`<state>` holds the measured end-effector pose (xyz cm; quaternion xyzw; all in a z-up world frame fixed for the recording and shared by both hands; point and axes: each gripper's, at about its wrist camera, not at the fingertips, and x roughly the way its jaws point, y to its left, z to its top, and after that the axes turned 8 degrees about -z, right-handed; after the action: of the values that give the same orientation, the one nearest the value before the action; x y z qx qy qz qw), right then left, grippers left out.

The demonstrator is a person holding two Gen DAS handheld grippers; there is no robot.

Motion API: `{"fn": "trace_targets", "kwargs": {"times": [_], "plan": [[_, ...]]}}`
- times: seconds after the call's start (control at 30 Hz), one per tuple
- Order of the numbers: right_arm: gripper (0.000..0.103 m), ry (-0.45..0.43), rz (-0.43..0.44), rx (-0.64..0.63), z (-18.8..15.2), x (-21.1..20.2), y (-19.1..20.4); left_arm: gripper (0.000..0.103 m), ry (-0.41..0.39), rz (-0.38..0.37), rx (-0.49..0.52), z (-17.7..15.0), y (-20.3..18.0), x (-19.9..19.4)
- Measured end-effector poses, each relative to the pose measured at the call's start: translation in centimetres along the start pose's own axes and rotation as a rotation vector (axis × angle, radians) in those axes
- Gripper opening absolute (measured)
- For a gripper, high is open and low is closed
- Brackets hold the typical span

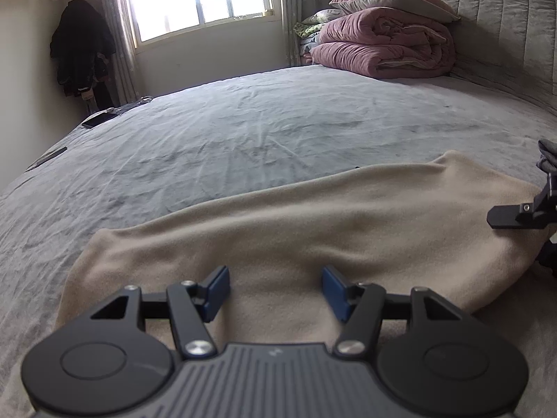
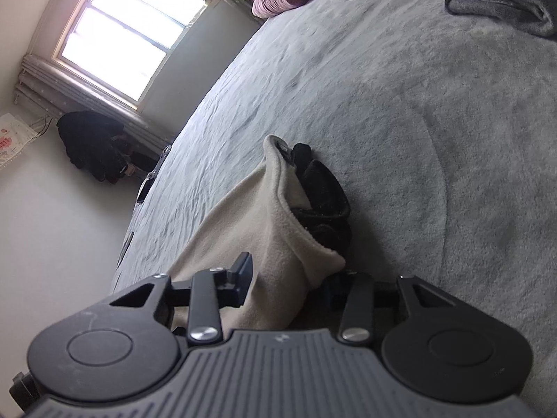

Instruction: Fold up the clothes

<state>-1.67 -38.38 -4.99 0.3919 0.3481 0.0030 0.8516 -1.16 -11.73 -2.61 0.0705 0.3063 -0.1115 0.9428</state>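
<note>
Across the near part of the wide grey bed (image 1: 243, 132) lay the beige fleece garment (image 1: 313, 216), stretched as a long band from one gripper to the other, with a dark lining or second dark piece (image 2: 323, 188) showing inside its open end. It looked soft, light and limp, with a napped surface that should not slip in rubber pads; it would likely sag and bunch wherever unsupported, so the sensible holds seemed to be the hems and corners at its two ends, taken through every layer at once.

From the left wrist view the whole length of the cloth was plain, along with the folded pink quilt (image 1: 383, 45) by the headboard and a phone (image 1: 99, 120) at the far edge. That view showed the left gripper (image 1: 275, 291) with its jaws standing apart above the fleece, nothing between the blue pads (image 1: 219, 292).

Only the right wrist view showed the garment's open end and the folded grey clothing (image 2: 501, 3) lying well apart further up the bed. There the right gripper (image 2: 292, 285) had a bunched fold of fleece between its jaws; one finger was hidden behind the cloth, so whether it truly pinched could not be told.
</note>
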Motion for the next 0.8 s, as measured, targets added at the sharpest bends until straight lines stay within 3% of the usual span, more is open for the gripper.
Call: {"fn": "trace_targets", "kwargs": {"times": [0.2, 0.3, 0.43, 0.63, 0.8], "plan": [[0.042, -0.027, -0.036, -0.024, 0.1, 0.2, 0.4, 0.061, -0.002, -0.009, 0.004, -0.1, 0.2, 0.0], [0.031, -0.086, -0.084, -0.151, -0.6, -0.3, 1.9, 0.061, -0.003, -0.017, 0.003, 0.0, 0.3, 0.1], [0.028, -0.209, -0.106, -0.388, -2.1, -1.5, 4.5, 0.061, -0.002, -0.018, 0.006, 0.0, 0.2, 0.2], [0.028, -0.227, -0.108, -0.397, -2.2, -1.2, 4.6, 0.061, 0.002, -0.025, 0.011, 0.1, 0.3, 0.2], [0.026, -0.309, -0.113, -0.554, -3.5, -1.3, 6.9, 0.059, 0.007, -0.068, -0.023, 0.6, 1.1, 0.2]]}}
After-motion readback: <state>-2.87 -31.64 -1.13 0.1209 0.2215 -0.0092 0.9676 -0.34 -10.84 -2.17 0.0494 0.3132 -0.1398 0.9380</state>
